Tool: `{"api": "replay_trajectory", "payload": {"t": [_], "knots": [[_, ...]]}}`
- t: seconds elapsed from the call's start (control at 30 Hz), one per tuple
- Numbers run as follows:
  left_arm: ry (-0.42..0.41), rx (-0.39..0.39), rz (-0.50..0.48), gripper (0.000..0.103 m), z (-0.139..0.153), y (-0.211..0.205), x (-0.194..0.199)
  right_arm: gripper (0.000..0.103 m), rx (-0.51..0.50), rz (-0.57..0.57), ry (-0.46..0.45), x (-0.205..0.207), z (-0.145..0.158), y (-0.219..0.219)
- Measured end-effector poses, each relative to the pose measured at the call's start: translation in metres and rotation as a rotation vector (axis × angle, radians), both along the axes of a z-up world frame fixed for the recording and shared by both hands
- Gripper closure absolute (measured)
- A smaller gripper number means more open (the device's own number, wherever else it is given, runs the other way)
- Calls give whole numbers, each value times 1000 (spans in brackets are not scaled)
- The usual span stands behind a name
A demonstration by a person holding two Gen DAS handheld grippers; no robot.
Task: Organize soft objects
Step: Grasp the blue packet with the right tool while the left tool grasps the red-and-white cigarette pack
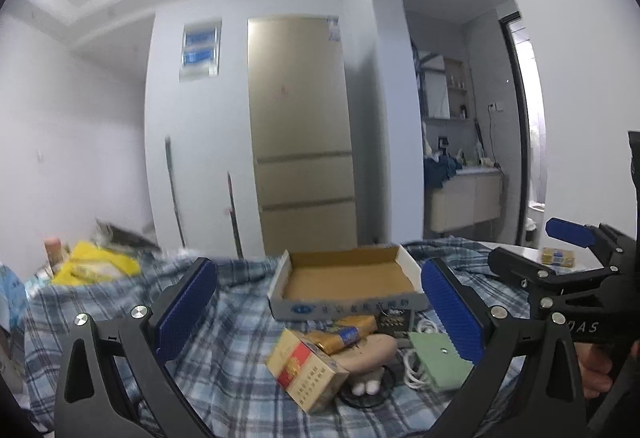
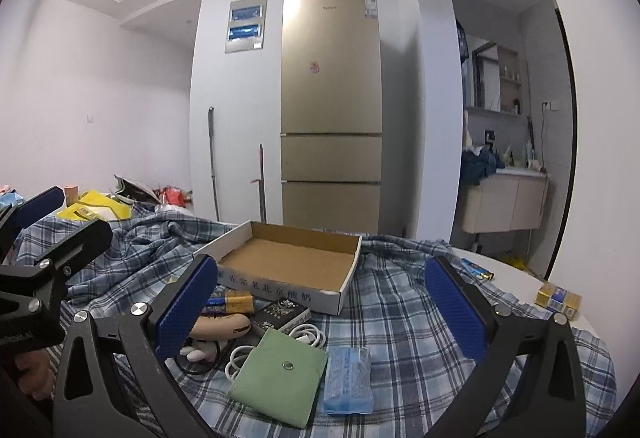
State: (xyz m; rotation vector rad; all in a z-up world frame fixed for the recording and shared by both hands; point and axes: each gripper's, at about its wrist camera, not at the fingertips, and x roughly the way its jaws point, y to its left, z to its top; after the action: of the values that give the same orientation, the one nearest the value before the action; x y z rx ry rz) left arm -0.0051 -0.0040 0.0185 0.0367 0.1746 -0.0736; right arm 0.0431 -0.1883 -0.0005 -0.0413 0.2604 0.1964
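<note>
An empty shallow cardboard box (image 1: pixel 348 278) (image 2: pixel 288 260) stands on a blue plaid cloth (image 2: pixel 400 318). In front of it lie a green snap pouch (image 2: pixel 280 374) (image 1: pixel 438 360), a blue tissue pack (image 2: pixel 347 380), a beige plush toy (image 1: pixel 370 356) (image 2: pixel 220 324), a white cable (image 2: pixel 308 336), a dark small box (image 2: pixel 282 314), gold packs (image 1: pixel 348 334) (image 2: pixel 236 303) and a red-and-gold cigarette pack (image 1: pixel 306 370). My left gripper (image 1: pixel 320 314) is open above the pile. My right gripper (image 2: pixel 320 310) is open above the pouch and also shows at the right of the left wrist view (image 1: pixel 576 254).
A gold fridge (image 2: pixel 330 110) stands behind the table. Yellow bags (image 1: pixel 94 266) and clutter lie at the far left. A gold pack (image 2: pixel 558 298) and a lighter (image 2: pixel 476 270) lie on the bare white tabletop (image 2: pixel 516 278) at right. A bathroom opens at the right.
</note>
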Motion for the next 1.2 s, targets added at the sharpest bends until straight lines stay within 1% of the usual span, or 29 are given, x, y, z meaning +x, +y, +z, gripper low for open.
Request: {"api": "replay_trajectory", "payload": {"t": [0.03, 0.1, 0.13, 0.17, 0.2, 0.23, 0.3, 0.37, 0.43, 0.5, 0.63, 0.7, 0.77, 0.8, 0.93, 1.03, 1.07, 1.13, 1.17, 1.2], "knots": [[38, -9, -3, 0, 6, 1, 4, 0, 3, -3, 16, 2, 3, -2], [61, 8, -8, 0, 17, -3, 6, 0, 39, 1, 62, 7, 13, -9], [43, 31, 7, 0, 22, -6, 4, 0, 52, 4, 94, 11, 19, -12], [-1, 63, 32, 0, 28, -9, 0, 0, 51, 5, 134, 16, 24, -14], [-17, 75, 39, 0, 31, -11, -2, 0, 38, -3, 178, 21, 27, -14], [-15, 83, 38, 0, 34, -12, -2, 0, 23, -19, 230, 28, 31, -14], [48, 66, 8, 0, 35, -11, 5, 0, 61, 29, 311, 38, 35, -18], [99, 42, -1, 0, 30, -9, 13, 1, 78, 34, 347, 42, 34, -19], [122, 48, 15, 0, 22, -9, 19, 1, 43, 16, 333, 44, 33, -17], [155, 38, 20, 0, 11, -6, 27, 1, 8, 4, 330, 47, 29, -14], [214, 9, 36, 1, -11, 0, 41, 3, -3, 4, 389, 56, 11, -14], [242, 8, 40, 1, -20, 2, 48, 4, -6, 0, 421, 61, 1, -15], [269, 18, 56, 1, -28, 4, 53, 8, -10, -24, 452, 66, -12, -16], [276, 17, 62, 1, -30, 5, 55, 11, -14, -35, 471, 69, -18, -17], [330, 15, 54, 1, -43, 7, 63, 18, -33, -18, 550, 78, -42, -18], [316, 28, 86, 1, -47, 7, 64, 22, -48, 9, 610, 82, -57, -15], [325, 25, 82, 1, -49, 8, 65, 22, -68, 22, 623, 83, -61, -12], [332, 17, 84, 1, -49, 10, 66, 22, -108, 27, 626, 82, -67, -8], [335, 9, 84, 2, -50, 11, 67, 23, -105, 25, 640, 83, -71, -8], [338, 7, 84, 2, -49, 11, 67, 27, -94, 31, 667, 84, -75, -9]]}}
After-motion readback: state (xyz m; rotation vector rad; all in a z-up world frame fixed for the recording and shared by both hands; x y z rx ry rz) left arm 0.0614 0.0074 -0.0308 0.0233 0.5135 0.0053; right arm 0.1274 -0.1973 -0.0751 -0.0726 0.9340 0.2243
